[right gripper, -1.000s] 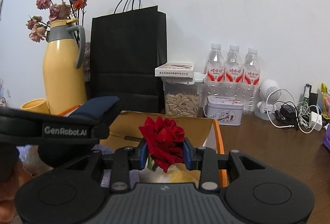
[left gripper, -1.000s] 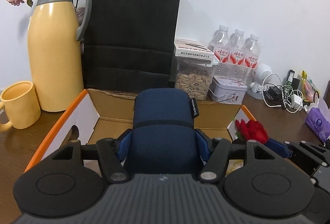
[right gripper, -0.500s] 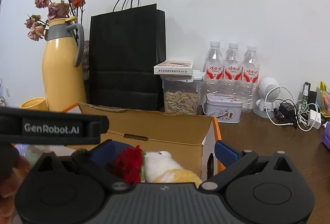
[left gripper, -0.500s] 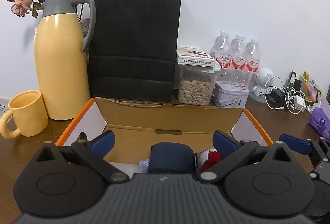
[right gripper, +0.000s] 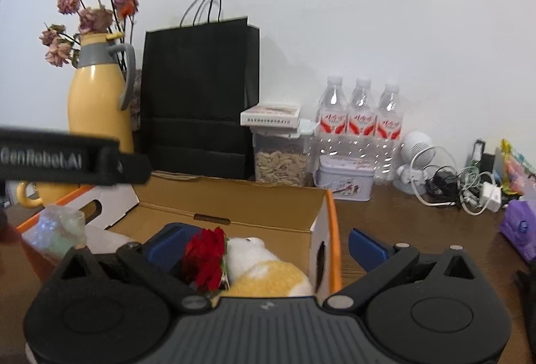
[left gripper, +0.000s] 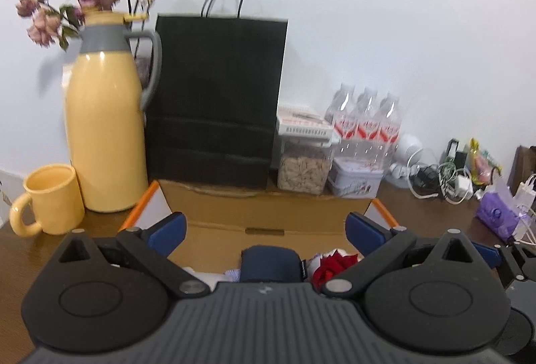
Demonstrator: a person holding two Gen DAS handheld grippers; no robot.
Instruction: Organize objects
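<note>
An open cardboard box [left gripper: 268,211] with orange edges lies on the brown table. Inside it a navy pouch [left gripper: 269,263] rests beside a red rose [left gripper: 331,267]. My left gripper [left gripper: 264,228] stands open above the box's near side, with nothing between its blue pads. In the right wrist view the rose [right gripper: 204,260] lies against a white and yellow plush toy [right gripper: 264,263] in the box [right gripper: 234,200]. My right gripper [right gripper: 268,245] is open over the box's right end and touches nothing. The left gripper's black body [right gripper: 67,159] crosses that view's left side.
Along the wall stand a yellow jug with dried flowers [left gripper: 104,136], a yellow mug [left gripper: 50,200], a black paper bag [left gripper: 217,102], a seed jar [left gripper: 305,163], a tin [left gripper: 355,179] and three water bottles [left gripper: 365,126]. Tangled cables [right gripper: 459,186] and a purple tissue pack [right gripper: 521,226] lie right.
Both grippers opened: the left let go of the navy pouch and the right let go of the red rose, and both now lie in the box. Both grippers drew back and slightly up.
</note>
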